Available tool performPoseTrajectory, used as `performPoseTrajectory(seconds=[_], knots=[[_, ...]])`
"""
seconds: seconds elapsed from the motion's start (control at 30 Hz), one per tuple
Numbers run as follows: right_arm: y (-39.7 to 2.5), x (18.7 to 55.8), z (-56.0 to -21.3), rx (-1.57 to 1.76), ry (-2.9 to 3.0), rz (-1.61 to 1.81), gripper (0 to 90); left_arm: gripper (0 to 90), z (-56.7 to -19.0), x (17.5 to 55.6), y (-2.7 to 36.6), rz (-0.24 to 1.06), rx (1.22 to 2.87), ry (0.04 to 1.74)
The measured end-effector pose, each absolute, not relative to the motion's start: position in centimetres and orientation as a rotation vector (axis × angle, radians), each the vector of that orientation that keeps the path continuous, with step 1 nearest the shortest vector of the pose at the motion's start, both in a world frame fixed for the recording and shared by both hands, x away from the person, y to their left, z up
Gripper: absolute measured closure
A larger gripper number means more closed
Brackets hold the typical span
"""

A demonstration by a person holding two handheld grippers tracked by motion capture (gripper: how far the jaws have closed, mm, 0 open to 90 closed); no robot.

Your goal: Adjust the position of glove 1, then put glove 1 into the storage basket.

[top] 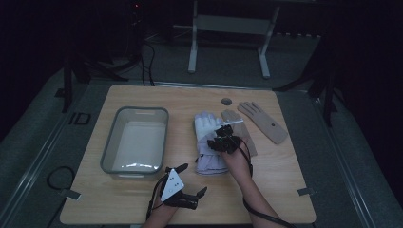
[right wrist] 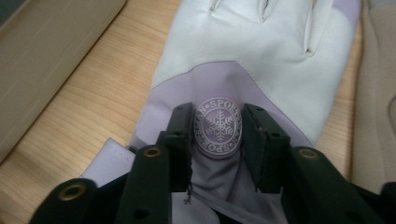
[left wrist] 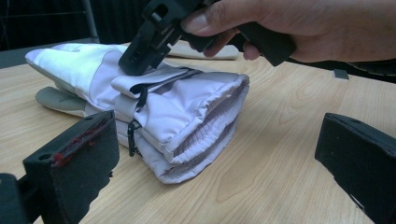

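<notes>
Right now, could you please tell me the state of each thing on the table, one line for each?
Lilac ski gloves: stacked flat, cuffs toward the person.
Right gripper: jaws pressed onto the top glove around its snowflake badge.
Left gripper: open, holding nothing, near the table's front edge.
Grey plastic tub: upright, empty.
Beige gloves: lying flat, untouched.

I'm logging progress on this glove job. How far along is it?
Early. The bin is empty, and both tan gloves lie flat beyond. In hand: the right gripper pinches the top white glove at its logo. The left gripper waits open. No glove is in the bin yet.
</notes>
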State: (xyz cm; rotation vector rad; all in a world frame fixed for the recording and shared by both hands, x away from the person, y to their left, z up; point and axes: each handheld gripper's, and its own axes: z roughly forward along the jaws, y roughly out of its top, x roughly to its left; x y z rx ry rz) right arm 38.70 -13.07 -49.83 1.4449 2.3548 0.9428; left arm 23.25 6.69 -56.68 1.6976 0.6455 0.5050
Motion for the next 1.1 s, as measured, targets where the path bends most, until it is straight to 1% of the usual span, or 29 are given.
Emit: performPoseTrajectory(seconds=[0.03, 0.1, 0.13, 0.17, 0.2, 0.27, 0.33, 0.37, 0.4, 0.5, 0.57, 0.63, 0.77, 0.83, 0.9, 0.97, 1.03, 1.1], knots=[[-13.1, 38.7, -49.7, 1.441, 2.354, 0.950, 60.4, 0.0, -56.7, 23.2, 6.7, 0.506, 1.695, 0.646], [-13.2, 38.6, -49.4, 1.435, 2.358, 0.960, 54.5, 0.0, -56.7, 23.2, 6.7, 0.508, 1.692, 0.647], [-13.2, 38.6, -49.4, 1.435, 2.358, 0.960, 54.5, 0.0, -56.7, 23.2, 6.7, 0.508, 1.692, 0.647], [-13.5, 38.4, -49.0, 1.401, 2.353, 0.996, 43.8, 0.0, -56.7, 23.2, 6.6, 0.508, 1.688, 0.651], [-13.7, 38.4, -48.8, 1.387, 2.349, 1.005, 39.5, 0.0, -56.7, 23.2, 6.6, 0.506, 1.685, 0.653], [-14.3, 38.2, -48.3, 1.346, 2.354, 1.064, 27.2, 0.0, -56.7, 23.3, 6.7, 0.507, 1.685, 0.661], [-15.3, 38.1, -47.8, 1.331, 2.363, 1.130, 20.4, 0.0, -56.7, 23.3, 6.7, 0.507, 1.688, 0.668], [-15.3, 38.1, -47.8, 1.331, 2.363, 1.130, 20.4, 0.0, -56.7, 23.3, 6.7, 0.507, 1.688, 0.668], [-16.4, 37.9, -47.3, 1.317, 2.374, 1.242, 16.8, 0.0, -56.7, 23.4, 6.6, 0.505, 1.687, 0.687], [-17.5, 37.5, -46.9, 1.214, 2.410, 1.329, 14.7, 0.0, -56.7, 23.6, 6.8, 0.484, 1.684, 0.709], [-17.8, 37.4, -46.9, 1.182, 2.420, 1.351, 14.9, 0.0, -56.7, 23.7, 6.9, 0.471, 1.678, 0.716], [-18.8, 36.7, -47.0, 1.048, 2.439, 1.366, 14.5, 0.0, -56.7, 23.8, 6.9, 0.472, 1.680, 0.728], [-20.0, 35.9, -47.2, 0.943, 2.442, 1.336, 14.3, 0.0, -56.5, 23.9, 6.4, 0.549, 1.726, 0.757], [-20.7, 35.7, -47.1, 0.933, 2.442, 1.308, 13.6, 3.3, -56.4, 24.0, 6.3, 0.505, 1.736, 0.763], [-21.5, 35.6, -47.1, 0.956, 2.461, 1.280, 12.8, 3.4, -56.0, 24.0, 6.1, 0.468, 1.753, 0.773], [-22.0, 35.6, -47.1, 0.963, 2.479, 1.267, 10.2, 3.4, -55.2, 24.2, 6.1, 0.424, 1.759, 0.801], [-22.3, 35.5, -47.2, 0.950, 2.468, 1.257, 10.2, 3.0, -54.2, 24.5, 6.0, 0.412, 1.758, 0.829], [-22.4, 35.5, -47.4, 0.943, 2.491, 1.250, 10.2, 2.9, -53.2, 25.0, 6.0, 0.371, 1.743, 0.847]])
